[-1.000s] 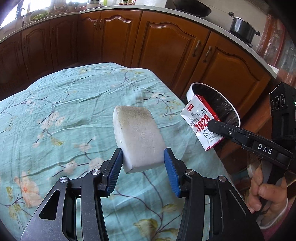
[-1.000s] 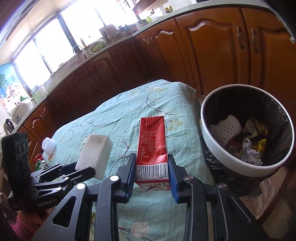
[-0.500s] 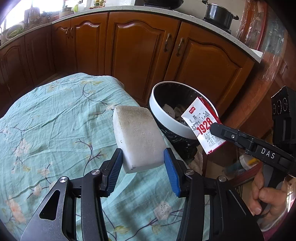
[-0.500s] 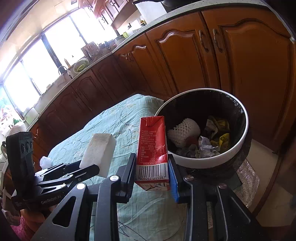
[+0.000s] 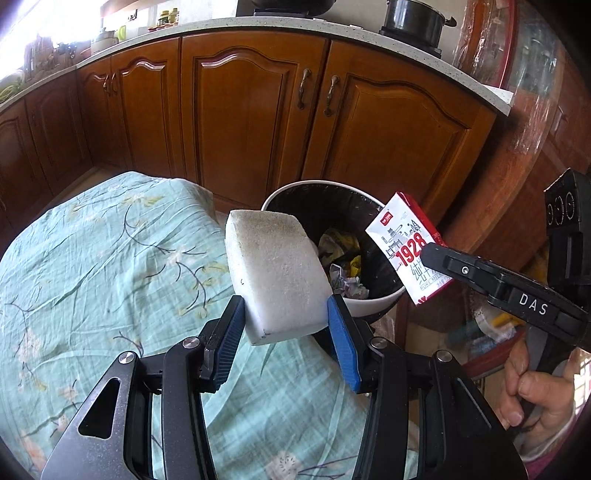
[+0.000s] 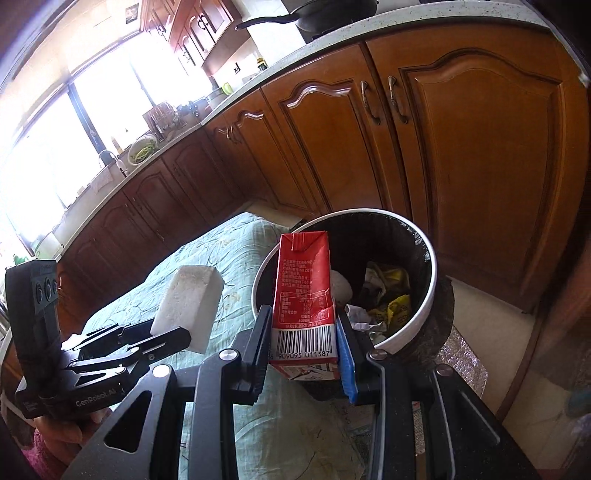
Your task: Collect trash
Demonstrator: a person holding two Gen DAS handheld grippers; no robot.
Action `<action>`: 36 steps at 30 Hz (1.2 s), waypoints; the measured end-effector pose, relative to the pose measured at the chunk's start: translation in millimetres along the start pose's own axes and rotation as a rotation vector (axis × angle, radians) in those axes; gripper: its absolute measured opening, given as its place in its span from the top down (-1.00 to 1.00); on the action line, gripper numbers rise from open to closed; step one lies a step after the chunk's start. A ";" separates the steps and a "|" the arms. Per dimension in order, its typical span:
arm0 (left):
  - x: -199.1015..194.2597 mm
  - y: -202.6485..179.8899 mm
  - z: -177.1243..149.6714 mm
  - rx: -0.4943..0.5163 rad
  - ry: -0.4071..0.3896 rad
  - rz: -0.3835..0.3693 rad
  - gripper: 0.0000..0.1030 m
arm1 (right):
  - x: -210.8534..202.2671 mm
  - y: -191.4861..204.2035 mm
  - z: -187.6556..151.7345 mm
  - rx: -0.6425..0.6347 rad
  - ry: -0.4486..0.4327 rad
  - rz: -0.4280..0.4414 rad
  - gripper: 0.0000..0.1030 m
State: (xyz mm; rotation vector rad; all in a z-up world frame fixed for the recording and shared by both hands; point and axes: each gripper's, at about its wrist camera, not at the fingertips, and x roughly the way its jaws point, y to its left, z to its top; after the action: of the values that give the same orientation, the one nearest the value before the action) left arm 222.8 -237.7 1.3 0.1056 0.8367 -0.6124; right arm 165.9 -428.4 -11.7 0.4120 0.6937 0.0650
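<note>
Tabletop (image 5: 92, 266): covered by a teal cloth printed with branches and flowers, its far end rounded, seen in both wrist views

Room: a kitchen lined with brown wooden cabinets (image 5: 236, 110) under a pale speckled counter; a dark pot (image 5: 413, 18) was noted on the counter, a bright window (image 6: 55, 147) along one wall, a tiled floor beside the cabinets

Trash bin (image 6: 424, 314): round, white-rimmed, lined with a black bag, stood on the floor just beside the tabletop's far end; crumpled paper and yellow wrappers (image 6: 391, 295) were seen inside, with a pale rounded item partly hidden

White foam block (image 5: 273, 280): held clamped between the blue-padded jaws of the left gripper (image 5: 286, 325), raised above the tabletop edge near the bin

Red milk carton (image 6: 304, 295): held upright, gripped at its barcode end by the jaws of the right gripper (image 6: 304, 343), in front of the bin's rim

A hand (image 5: 532, 398) was seen on the right gripper's handle
</note>
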 end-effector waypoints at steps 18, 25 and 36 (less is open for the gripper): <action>62.3 -26.4 53.1 0.068 0.071 -0.017 0.11 | 35.3 -21.5 24.0 0.004 0.064 -0.078 0.37; 80.8 -32.9 57.5 0.074 0.106 -0.002 -0.12 | 47.3 -37.9 30.9 0.063 0.085 -0.064 0.18; 49.6 -8.1 35.4 -0.013 0.041 -0.009 -0.27 | 14.4 -39.7 11.6 0.133 -0.007 -0.017 -0.12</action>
State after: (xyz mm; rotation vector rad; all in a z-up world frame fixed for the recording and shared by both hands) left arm 267.1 -279.0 -9.4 0.1027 0.8813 -0.6146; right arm 181.3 -466.1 -27.9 0.5335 0.6967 0.0011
